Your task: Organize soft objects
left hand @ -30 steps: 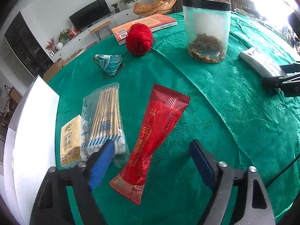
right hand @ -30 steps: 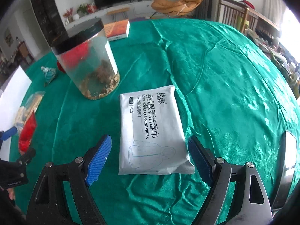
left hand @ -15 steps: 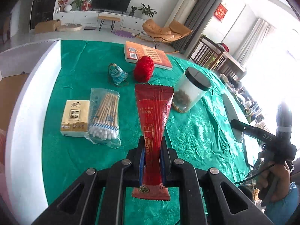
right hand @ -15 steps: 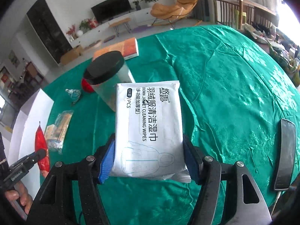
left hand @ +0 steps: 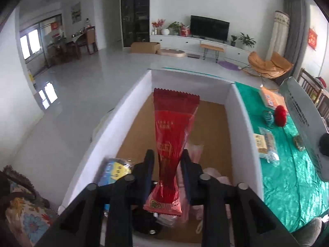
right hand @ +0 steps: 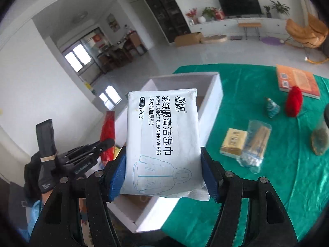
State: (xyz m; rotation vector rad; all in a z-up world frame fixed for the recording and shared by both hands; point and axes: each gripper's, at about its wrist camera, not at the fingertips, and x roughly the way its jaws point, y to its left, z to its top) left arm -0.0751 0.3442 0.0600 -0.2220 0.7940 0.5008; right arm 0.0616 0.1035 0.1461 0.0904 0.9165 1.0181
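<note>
A long red packet (left hand: pixel 174 119) hangs over the white box (left hand: pixel 135 107) between the fingers of my left gripper (left hand: pixel 167 156). Its jaws are opening, and a gap shows on each side of the packet. The right wrist view shows the same red packet (right hand: pixel 108 123) at the box's left wall. My right gripper (right hand: pixel 163 164) holds a white pack of cleaning wipes (right hand: pixel 164 127) in the air above the box (right hand: pixel 213 90). Both blue pads touch its sides while the jaws ease open.
A blue and yellow packet (left hand: pixel 115 169) and pink soft items (left hand: pixel 195 152) lie in the box. On the green tablecloth (right hand: pixel 287 185) lie a tissue pack (right hand: pixel 234 142), a cotton swab bag (right hand: pixel 255 144), red yarn (right hand: pixel 294 104), a book (right hand: pixel 296 81) and a jar (right hand: pixel 320 140).
Both grippers closed on their items, lifted them off the table and swung left over the white box. The left jaws have since parted from the red packet.
</note>
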